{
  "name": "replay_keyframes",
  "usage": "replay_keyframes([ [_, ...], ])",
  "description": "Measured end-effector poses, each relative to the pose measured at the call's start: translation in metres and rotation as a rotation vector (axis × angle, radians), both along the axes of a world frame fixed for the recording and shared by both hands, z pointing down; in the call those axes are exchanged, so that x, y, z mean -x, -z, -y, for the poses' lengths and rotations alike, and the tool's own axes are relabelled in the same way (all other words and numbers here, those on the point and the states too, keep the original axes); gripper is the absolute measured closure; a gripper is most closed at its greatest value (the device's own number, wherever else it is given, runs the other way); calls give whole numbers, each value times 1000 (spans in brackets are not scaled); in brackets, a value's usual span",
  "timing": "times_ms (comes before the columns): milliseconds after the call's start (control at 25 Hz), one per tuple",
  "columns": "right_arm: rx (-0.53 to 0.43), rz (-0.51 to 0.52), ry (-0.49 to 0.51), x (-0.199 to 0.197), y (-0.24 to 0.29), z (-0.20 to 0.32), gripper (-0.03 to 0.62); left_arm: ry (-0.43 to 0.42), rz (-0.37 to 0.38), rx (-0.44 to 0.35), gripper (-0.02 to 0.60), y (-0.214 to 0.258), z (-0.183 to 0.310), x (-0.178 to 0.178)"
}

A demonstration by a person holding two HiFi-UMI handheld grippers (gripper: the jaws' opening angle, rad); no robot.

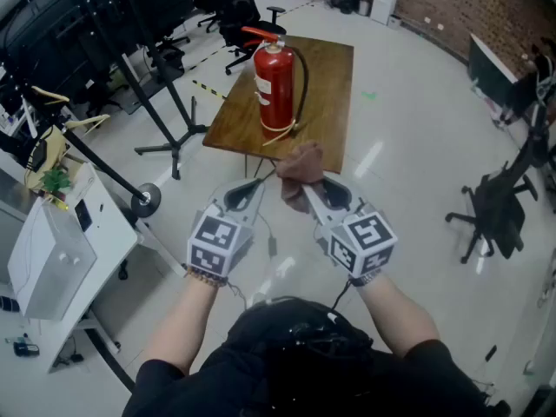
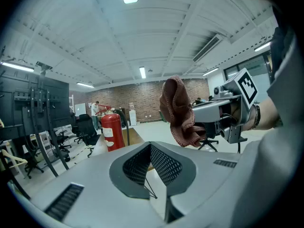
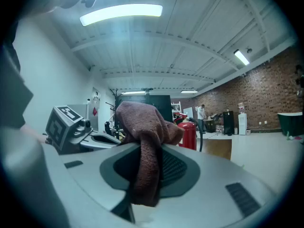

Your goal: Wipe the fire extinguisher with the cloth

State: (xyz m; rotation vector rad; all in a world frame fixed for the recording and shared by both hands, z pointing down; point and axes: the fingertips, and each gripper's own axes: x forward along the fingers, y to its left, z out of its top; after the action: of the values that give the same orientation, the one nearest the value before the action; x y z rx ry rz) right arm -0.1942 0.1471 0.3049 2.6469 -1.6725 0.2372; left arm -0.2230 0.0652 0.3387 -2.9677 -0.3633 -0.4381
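Cloth (image 1: 300, 165) is clamped in our right gripper (image 1: 309, 189), bunched up above the jaws. Left gripper (image 1: 258, 184) is fully closed on nothing. The fire extinguisher (image 1: 274, 83) stands upright on the wooden table (image 1: 328, 94) at upper centre of the head view, ahead of both grippers and well apart from them. Its long axis is vertical. The cloth sits slightly right of it, so we'd reach forward and a touch left.
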Motion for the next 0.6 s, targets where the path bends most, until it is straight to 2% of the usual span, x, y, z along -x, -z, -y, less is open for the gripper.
replay_keyframes([
  [280,1,-19,-46,20,8,14,476,-31,-17,2,581,8,19,23],
  [600,-5,-37,-120,29,14,46,476,-97,-33,-5,581,13,50,32],
])
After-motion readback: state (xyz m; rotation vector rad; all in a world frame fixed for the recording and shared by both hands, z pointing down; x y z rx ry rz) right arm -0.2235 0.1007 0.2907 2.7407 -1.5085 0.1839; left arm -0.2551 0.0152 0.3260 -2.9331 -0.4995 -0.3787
